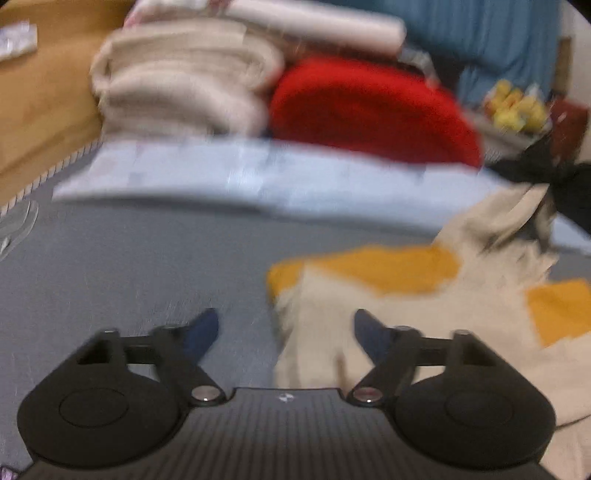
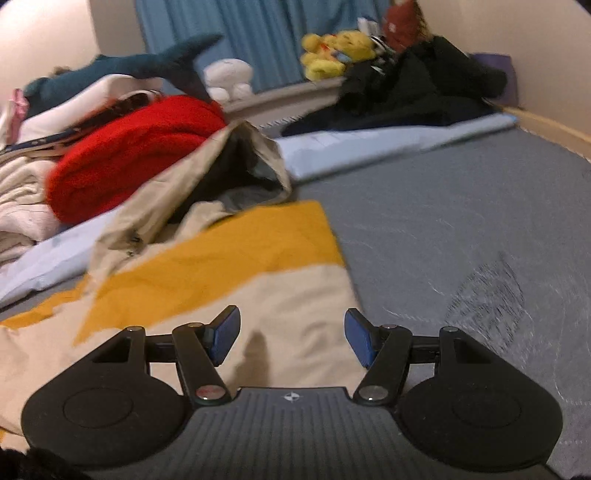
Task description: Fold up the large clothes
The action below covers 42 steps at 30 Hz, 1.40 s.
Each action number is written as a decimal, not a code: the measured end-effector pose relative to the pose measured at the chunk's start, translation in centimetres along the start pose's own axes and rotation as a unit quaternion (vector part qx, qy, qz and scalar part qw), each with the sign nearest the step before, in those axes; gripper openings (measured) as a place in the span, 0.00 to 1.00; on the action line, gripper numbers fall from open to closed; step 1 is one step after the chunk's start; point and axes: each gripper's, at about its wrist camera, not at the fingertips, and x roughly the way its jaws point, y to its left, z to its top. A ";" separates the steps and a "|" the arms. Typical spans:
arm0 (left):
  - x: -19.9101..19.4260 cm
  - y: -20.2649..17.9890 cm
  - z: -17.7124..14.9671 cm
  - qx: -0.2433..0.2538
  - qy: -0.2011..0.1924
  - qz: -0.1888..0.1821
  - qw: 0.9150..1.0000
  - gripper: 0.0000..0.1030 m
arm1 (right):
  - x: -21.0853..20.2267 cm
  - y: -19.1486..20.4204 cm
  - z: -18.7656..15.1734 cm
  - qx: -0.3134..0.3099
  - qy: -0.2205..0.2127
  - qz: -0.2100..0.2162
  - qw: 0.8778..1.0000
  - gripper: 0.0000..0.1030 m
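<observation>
A beige and mustard-yellow jacket (image 2: 229,258) lies spread on the grey bed (image 2: 461,221), its hood (image 2: 243,166) raised toward the pillows. In the blurred left wrist view the same jacket (image 1: 406,295) fills the right half. My left gripper (image 1: 286,328) hangs open over the jacket's left edge, with cloth below its right finger and bare sheet under the left one. My right gripper (image 2: 291,336) is open above the jacket's lower beige part near its right edge. Nothing is pinched between its blue pads (image 2: 225,336).
A red folded garment (image 2: 136,147) and a cream stack (image 1: 184,85) sit behind a pale blue pillow (image 1: 258,177). Dark clothes (image 2: 417,92) are heaped at the back right. Plush toys (image 2: 332,51) line the sill by a blue curtain (image 2: 258,33). Grey sheet stretches to the right.
</observation>
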 end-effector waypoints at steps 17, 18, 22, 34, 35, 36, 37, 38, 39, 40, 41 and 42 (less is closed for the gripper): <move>8.6 -2.4 -6.2 0.049 0.062 -0.050 0.996 0.92 | 3.3 0.2 -3.1 -0.076 0.051 -0.009 0.996 0.63; 8.0 -1.7 -6.1 0.037 0.066 -0.053 0.996 0.92 | 3.0 0.1 -2.6 -0.067 0.050 -0.015 0.996 0.63; 5.6 -0.9 -4.9 0.033 0.072 -0.017 0.997 0.92 | 0.8 -0.5 -0.8 -0.026 0.013 -0.009 1.000 0.64; -9.5 -4.1 -5.9 0.075 0.020 0.013 0.997 1.00 | -11.5 2.6 0.3 0.029 -0.010 0.021 0.999 0.76; -12.1 -4.5 -6.5 0.071 0.005 0.009 0.997 1.00 | -14.2 3.1 0.3 0.033 -0.018 0.037 0.999 0.79; -14.0 -5.0 -7.1 0.069 -0.003 0.003 0.998 1.00 | -16.6 3.6 0.1 0.030 -0.026 0.046 0.998 0.84; -16.1 -5.4 -8.0 0.066 -0.009 -0.008 0.998 1.00 | -18.9 4.2 -0.4 0.022 -0.038 0.052 0.998 0.85; -18.0 -5.8 -9.0 0.063 -0.010 -0.022 0.998 1.00 | -21.0 4.6 -0.9 0.014 -0.047 0.054 0.997 0.86; -19.8 -6.3 -9.9 0.061 -0.009 -0.037 0.997 1.00 | -23.3 5.1 -1.5 0.004 -0.055 0.056 0.997 0.87; -21.4 -6.6 -11.0 0.056 -0.005 -0.048 0.997 1.00 | -25.1 5.4 -1.8 -0.002 -0.062 0.057 0.996 0.89; -22.9 -6.7 -11.9 0.050 0.000 -0.056 0.997 1.00 | -27.2 5.7 -2.6 -0.005 -0.071 0.061 0.996 0.90; -24.4 -6.9 -12.9 0.044 0.003 -0.061 0.997 1.00 | -29.4 6.0 -3.4 -0.008 -0.078 0.067 0.995 0.94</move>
